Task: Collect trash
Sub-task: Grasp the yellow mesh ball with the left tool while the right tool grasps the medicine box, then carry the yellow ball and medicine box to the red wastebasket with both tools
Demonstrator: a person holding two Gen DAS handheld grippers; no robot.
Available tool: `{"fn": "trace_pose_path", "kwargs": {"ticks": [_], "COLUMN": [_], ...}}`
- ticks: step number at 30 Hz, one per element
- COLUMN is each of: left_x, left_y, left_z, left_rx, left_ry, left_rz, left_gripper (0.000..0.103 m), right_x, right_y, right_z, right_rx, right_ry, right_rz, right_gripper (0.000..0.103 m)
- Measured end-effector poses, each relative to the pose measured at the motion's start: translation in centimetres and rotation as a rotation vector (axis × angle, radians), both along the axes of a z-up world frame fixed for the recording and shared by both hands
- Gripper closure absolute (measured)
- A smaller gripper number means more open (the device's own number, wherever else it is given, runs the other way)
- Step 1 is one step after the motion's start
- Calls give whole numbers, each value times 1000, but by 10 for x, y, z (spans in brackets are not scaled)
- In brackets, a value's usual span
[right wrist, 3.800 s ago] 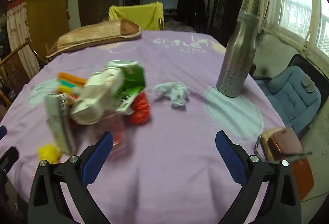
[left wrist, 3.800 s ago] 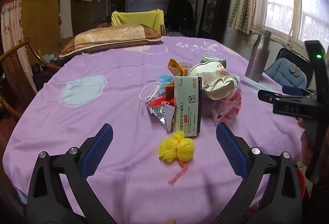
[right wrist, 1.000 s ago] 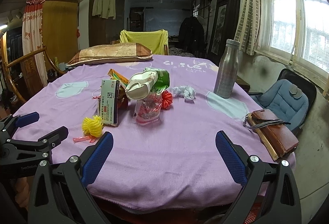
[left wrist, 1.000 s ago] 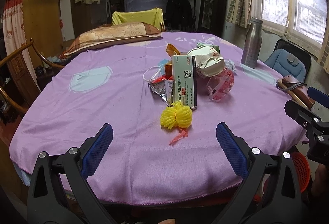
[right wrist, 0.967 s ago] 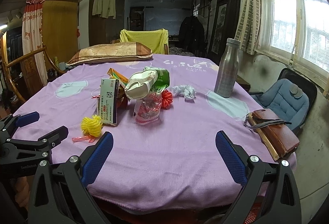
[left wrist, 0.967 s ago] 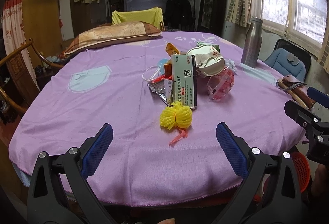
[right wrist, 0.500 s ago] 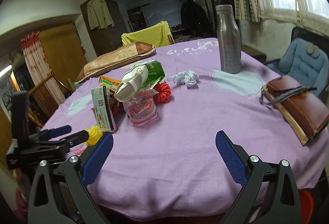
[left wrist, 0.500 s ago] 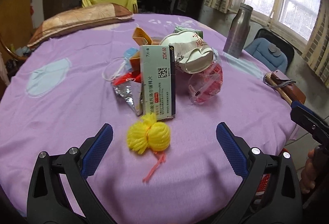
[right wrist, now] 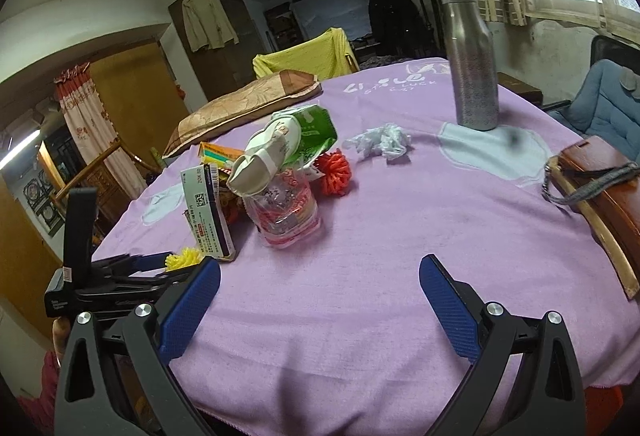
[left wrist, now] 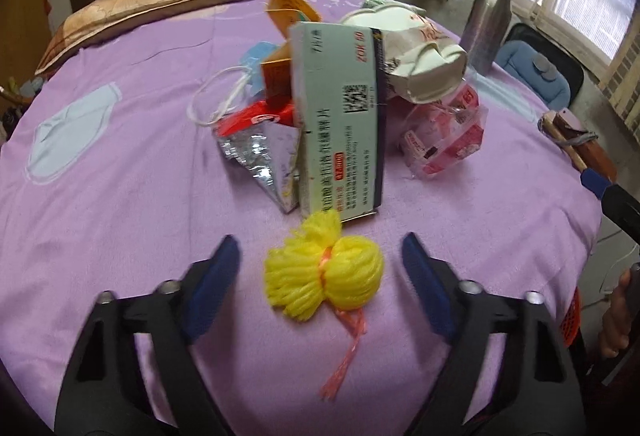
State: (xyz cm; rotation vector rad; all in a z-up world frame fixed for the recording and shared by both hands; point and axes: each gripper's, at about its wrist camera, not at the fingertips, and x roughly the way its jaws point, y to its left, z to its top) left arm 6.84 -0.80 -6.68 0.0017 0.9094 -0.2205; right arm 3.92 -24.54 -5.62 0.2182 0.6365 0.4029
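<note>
Left tool [left wrist: 320,268] angled steeply downward, jaws closing; right tool [right wrist: 320,288] gapes wide.

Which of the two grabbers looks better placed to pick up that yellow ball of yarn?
The left. The yellow yarn bundle already lies between the left gripper pads, whose jaws are closing around it without touching yet. The right gripper is open over bare purple tablecloth, with the yarn off to its side.
</note>
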Motion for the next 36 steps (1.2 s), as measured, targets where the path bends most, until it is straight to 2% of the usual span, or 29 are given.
{"fn": "trace_pose_path", "kwargs": {"ticks": [1, 2, 7, 12, 16, 21, 23, 24, 25, 28, 32, 36], "left_x": [0, -1, -25, -39, -40, -39, -39, -38, -38, -39, -46, -53], "left_y": [-3, -2, 30, 76, 103, 113, 112, 112, 111, 106, 90, 66], "left_z": [-1, -2, 17, 36, 37, 30, 29, 29, 29, 31, 42, 58], "left_rx": [-3, -11, -50, -38, -50, -70, -76, -81, -87, -91, -85, -81], "left_ry": [7, 10, -79, -136, -148, -142, -145, -146, -144, -146, -168, -200], "left_rz": [-22, -33, 0, 77, 128, 126, 121, 118, 114, 103, 79, 39], "left_gripper": [48, 54, 55, 55, 55, 55, 55, 55, 55, 55, 55, 55], "right_x": [2, 4, 20, 39, 58, 90, 97, 100, 102, 96, 66, 40], "right_y": [5, 8, 45, 107, 146, 165, 169, 172, 173, 160, 133, 96], "right_z": [1, 2, 10, 18, 18, 16, 16, 14, 12, 13, 37, 61], "right_rx": [-8, -12, 8, 7, -56, -55, -62, -70, -73, -13, 71, 106], "right_ry": [1, 3, 24, 46, 60, 96, 95, 100, 114, 108, 53, -21], "right_rz": [12, 18, 132, 288, 289, 232, 217, 218, 230, 227, 265, 222], "right_gripper": [6, 6, 7, 10, 16, 18, 26, 50, 60, 60, 60, 59]}}
